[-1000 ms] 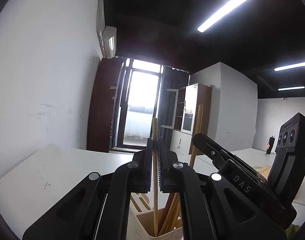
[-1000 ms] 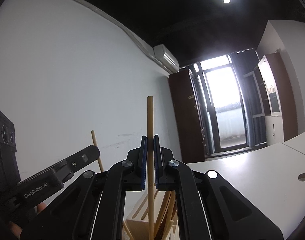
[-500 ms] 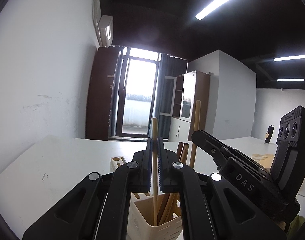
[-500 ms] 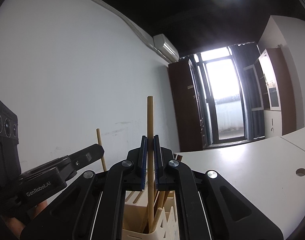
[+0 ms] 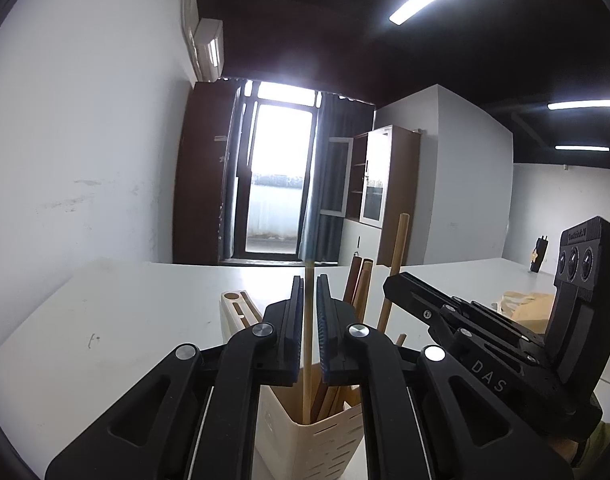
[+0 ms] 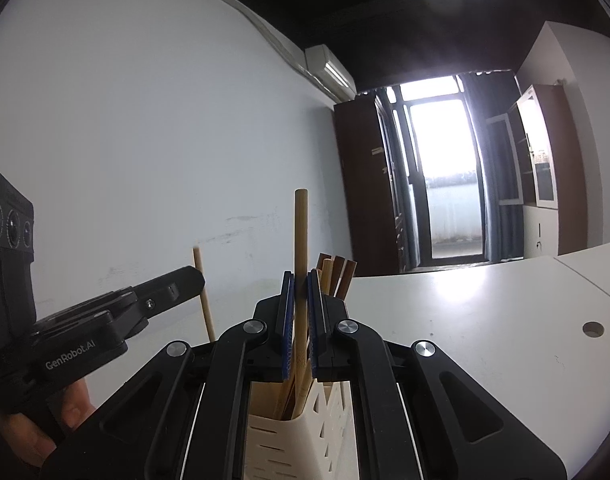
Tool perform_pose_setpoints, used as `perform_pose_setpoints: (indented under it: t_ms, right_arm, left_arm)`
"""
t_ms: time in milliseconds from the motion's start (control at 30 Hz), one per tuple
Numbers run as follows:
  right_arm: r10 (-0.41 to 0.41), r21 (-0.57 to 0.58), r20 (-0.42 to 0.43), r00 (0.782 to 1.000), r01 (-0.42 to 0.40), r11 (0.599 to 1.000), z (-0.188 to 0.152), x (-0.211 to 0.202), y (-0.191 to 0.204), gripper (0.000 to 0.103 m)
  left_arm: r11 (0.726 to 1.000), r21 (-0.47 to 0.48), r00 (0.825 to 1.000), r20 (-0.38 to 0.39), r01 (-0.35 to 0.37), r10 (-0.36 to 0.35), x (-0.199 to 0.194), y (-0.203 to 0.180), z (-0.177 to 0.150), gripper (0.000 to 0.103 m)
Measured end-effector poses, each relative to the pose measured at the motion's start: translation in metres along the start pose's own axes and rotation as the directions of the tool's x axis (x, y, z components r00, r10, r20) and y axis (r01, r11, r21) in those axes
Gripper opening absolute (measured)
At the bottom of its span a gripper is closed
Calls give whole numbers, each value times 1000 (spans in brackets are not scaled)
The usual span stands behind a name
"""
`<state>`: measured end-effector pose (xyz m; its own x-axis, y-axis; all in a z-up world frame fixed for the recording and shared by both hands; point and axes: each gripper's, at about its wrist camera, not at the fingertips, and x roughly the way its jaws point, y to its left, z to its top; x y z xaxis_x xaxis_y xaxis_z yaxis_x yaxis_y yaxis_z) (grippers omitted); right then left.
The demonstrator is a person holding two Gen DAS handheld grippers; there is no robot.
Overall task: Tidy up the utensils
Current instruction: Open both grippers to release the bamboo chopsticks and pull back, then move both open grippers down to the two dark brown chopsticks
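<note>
A cream slotted utensil holder (image 5: pixel 305 440) stands right below both grippers, with several wooden sticks (image 5: pixel 359 280) upright in it. In the left wrist view my left gripper (image 5: pixel 310 292) has a thin wooden chopstick (image 5: pixel 307 360) between its jaws. The jaws are opening: a gap shows beside the chopstick, whose lower end is inside the holder. My right gripper (image 6: pixel 301 280) is shut on a thicker wooden stick (image 6: pixel 300 232), which reaches down into the holder (image 6: pixel 289 440). Each gripper shows in the other's view, the left (image 6: pixel 177 284) and the right (image 5: pixel 401 284).
The holder stands on a white table (image 5: pixel 125 320) near a white wall. A brown paper bag (image 5: pixel 525 308) lies at the far right. A round cable hole (image 6: pixel 592 329) marks the table on the right. A person's hand (image 6: pixel 73 408) holds the left gripper.
Both views have tipped down, so more of the holder and table shows. Both sticks have sunk deeper into the holder. The left jaws have parted slightly from the chopstick.
</note>
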<state>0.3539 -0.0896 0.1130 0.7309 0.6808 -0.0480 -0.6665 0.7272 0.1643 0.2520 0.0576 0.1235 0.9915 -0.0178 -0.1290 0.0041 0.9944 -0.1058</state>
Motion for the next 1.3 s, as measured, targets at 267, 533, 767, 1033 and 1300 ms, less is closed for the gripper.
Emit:
perform_pose_setpoints:
  t_ms: [267,533,767,1033,1300]
  right_arm:
    - [-16,27,-8,1000,16,1000,3,-8,-3,16]
    - [-38,28,-39,998,40,999,-1,-14,0,27]
    - [-57,13,-119,991,59,998,-12,-25,12,39]
    - [-90,32,-204,975,99,995,-26,-38,18,46]
    - [-100,36,-257,961,113,993,-38,-53,29,51]
  left_arm:
    - [1000,-18,1000,17,0,0,-19,6,2,14]
    - [1000,2,999,-25,-21,21,-31,3,-3,18]
    - [999,25,995,-94,-38,40,-45,0,-6,31]
    - [999,-2,985,-162,-53,52,-64,-1,-16,37]
    - [996,34,977,-193,-80,85,-85,-9,-34,48]
